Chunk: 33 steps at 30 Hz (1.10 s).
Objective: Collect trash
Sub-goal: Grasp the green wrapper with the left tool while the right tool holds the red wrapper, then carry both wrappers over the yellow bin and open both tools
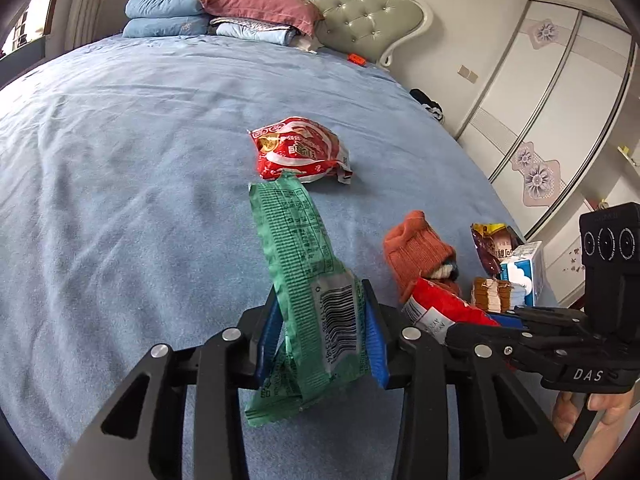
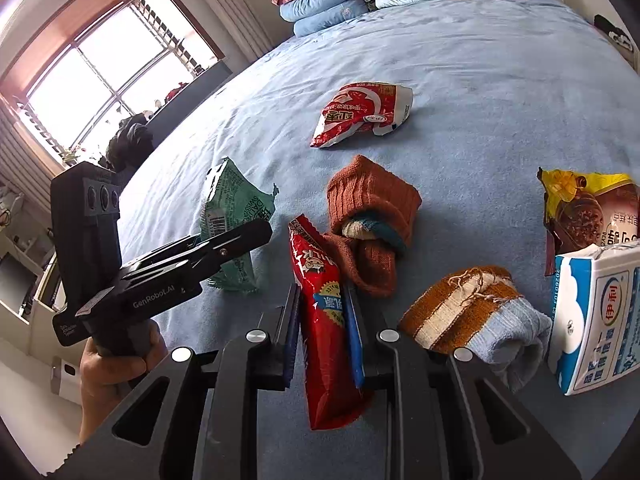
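My left gripper (image 1: 320,290) is shut on a green wrapper (image 1: 296,236), whose barcode end sits between the blue pads while the rest stands up over the blue bed (image 1: 120,160). The right wrist view shows that same left gripper (image 2: 256,234) holding the green wrapper (image 2: 234,208) from the side. My right gripper (image 2: 322,294) is shut on a long red wrapper (image 2: 320,280), pinched upright between its pads. In the left wrist view, the right gripper (image 1: 454,330) and red wrapper (image 1: 436,304) sit at lower right. A red-and-white snack bag (image 1: 300,148) (image 2: 360,116) lies on the bed farther out.
An orange sock (image 2: 372,208), a striped sock (image 2: 472,312), a blue-and-white milk carton (image 2: 600,312) and a brown-and-yellow packet (image 2: 588,212) lie at the right. Pillows (image 1: 224,8) are stacked by the headboard. A wardrobe (image 1: 540,100) stands to the right, a window (image 2: 100,80) to the left.
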Each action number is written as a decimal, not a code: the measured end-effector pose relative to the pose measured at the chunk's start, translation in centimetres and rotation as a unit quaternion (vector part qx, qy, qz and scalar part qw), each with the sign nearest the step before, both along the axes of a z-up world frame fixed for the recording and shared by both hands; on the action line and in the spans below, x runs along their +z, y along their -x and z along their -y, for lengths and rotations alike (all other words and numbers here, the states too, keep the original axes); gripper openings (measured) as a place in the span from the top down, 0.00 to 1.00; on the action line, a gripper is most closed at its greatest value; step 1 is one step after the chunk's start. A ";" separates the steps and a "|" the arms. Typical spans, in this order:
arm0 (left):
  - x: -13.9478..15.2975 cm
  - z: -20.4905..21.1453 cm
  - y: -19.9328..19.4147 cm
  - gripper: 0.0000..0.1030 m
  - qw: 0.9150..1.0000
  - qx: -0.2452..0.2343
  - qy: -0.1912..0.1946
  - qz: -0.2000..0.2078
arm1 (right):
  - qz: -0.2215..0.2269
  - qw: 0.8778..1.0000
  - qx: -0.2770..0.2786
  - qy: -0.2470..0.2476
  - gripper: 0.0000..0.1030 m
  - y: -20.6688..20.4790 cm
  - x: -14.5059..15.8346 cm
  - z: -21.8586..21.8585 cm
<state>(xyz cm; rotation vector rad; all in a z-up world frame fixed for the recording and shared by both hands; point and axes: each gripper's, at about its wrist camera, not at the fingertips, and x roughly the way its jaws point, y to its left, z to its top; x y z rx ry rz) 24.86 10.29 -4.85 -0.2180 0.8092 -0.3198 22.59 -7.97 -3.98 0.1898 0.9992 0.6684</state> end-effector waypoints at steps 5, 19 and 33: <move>1.0 0.9 2.5 0.64 1.000 -0.017 0.009 0.011 | -0.002 1.000 -0.004 -0.008 0.81 0.9 0.5 0.7; 3.7 7.7 11.5 0.64 0.996 -0.082 0.006 0.019 | 0.041 0.998 -0.038 -0.016 0.81 8.1 4.7 7.3; 3.8 26.7 16.5 0.64 0.972 -0.234 -0.018 0.018 | 0.080 0.984 -0.161 0.005 0.81 18.8 4.3 24.9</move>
